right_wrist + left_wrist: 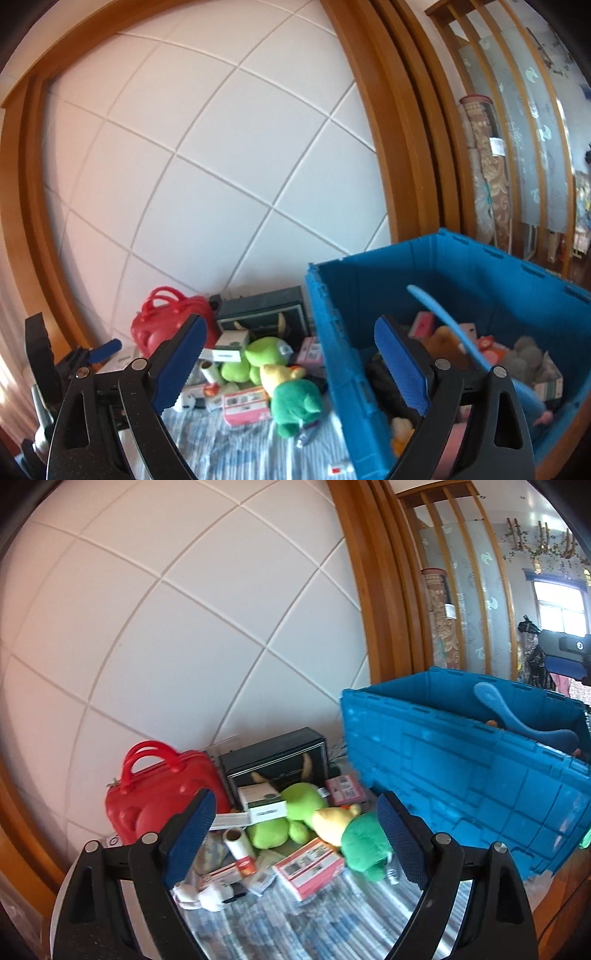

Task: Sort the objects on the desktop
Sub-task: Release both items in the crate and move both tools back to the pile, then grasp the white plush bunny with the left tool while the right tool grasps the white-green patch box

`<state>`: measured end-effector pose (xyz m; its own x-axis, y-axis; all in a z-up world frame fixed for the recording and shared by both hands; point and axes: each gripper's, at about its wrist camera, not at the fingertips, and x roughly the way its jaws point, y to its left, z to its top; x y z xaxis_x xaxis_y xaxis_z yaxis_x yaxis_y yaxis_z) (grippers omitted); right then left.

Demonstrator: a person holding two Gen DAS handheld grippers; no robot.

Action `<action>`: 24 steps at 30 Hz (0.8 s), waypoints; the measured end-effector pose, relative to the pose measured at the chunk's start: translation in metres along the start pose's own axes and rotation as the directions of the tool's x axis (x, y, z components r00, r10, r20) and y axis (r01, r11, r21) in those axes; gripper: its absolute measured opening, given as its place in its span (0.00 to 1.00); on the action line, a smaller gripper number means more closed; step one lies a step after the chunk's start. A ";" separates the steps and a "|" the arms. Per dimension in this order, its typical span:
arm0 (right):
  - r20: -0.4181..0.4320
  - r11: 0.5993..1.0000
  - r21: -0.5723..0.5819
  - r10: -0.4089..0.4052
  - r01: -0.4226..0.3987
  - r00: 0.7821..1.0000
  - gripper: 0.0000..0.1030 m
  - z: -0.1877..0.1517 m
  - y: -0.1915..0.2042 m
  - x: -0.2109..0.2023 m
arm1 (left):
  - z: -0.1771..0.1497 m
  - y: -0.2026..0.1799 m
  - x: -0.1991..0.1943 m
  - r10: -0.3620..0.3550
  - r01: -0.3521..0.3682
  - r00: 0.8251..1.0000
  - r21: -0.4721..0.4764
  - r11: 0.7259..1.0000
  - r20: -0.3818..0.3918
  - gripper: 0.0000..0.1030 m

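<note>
Both claws stand wide apart w/ nothing between the pads: left gripper (pixel 295 834) over the desk clutter, right gripper (pixel 291 365) straddling the near wall of the blue crate (pixel 332 332). Just past the left one, a pink-and-white box (pixel 308 867) lies flat, long axis running lower-left to upper-right; label print too blurred to read. Green plush (pixel 365 845) lies touching a yellow-green plush (pixel 295 812); red handbag (pixel 155 794) upright at left, near the wall.
</note>
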<state>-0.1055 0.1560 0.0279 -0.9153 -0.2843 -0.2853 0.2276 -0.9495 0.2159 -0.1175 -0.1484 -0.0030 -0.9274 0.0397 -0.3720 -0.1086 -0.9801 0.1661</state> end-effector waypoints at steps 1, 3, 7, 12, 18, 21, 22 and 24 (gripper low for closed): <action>-0.011 1.000 -0.007 0.014 -0.014 1.000 0.92 -0.005 0.011 0.009 | -0.006 0.013 0.002 0.026 -0.026 1.000 -0.006 1.000 -0.014 0.87; -0.044 0.999 -0.014 0.045 -0.046 0.998 0.92 -0.016 0.029 0.028 | -0.017 0.036 0.006 0.081 -0.081 0.996 -0.020 0.996 -0.040 0.87; -0.108 0.994 -0.032 0.097 -0.101 0.989 0.92 -0.038 0.058 0.071 | -0.041 0.069 0.017 0.155 -0.159 0.985 -0.039 0.987 -0.080 0.87; -0.208 0.984 -0.036 0.163 -0.175 0.964 0.92 -0.053 0.075 0.140 | -0.073 0.098 0.047 0.166 -0.180 0.974 -0.082 0.980 -0.152 0.87; -0.356 0.972 -0.059 0.193 -0.228 0.914 0.92 -0.077 0.093 0.241 | -0.100 0.116 0.092 0.154 -0.187 0.960 -0.123 0.975 -0.235 0.87; -0.413 0.969 -0.046 0.203 -0.243 0.888 0.92 -0.089 0.102 0.293 | -0.114 0.122 0.116 0.144 -0.180 0.952 -0.114 0.977 -0.269 0.87; -0.430 0.967 -0.045 0.209 -0.252 0.878 0.93 -0.094 0.106 0.311 | -0.119 0.124 0.124 0.140 -0.178 0.949 -0.113 0.978 -0.281 0.87; -0.452 0.964 -0.068 0.199 -0.256 0.870 0.97 -0.103 0.116 0.342 | -0.128 0.129 0.140 0.125 -0.170 0.943 -0.125 0.978 -0.309 0.87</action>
<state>-0.3578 -0.0648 -0.1407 -0.6004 -0.4960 -0.6273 0.4767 -0.8518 0.2174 -0.2160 -0.2941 -0.1503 -0.7773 -0.1447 -0.6123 0.0960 -0.9891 0.1119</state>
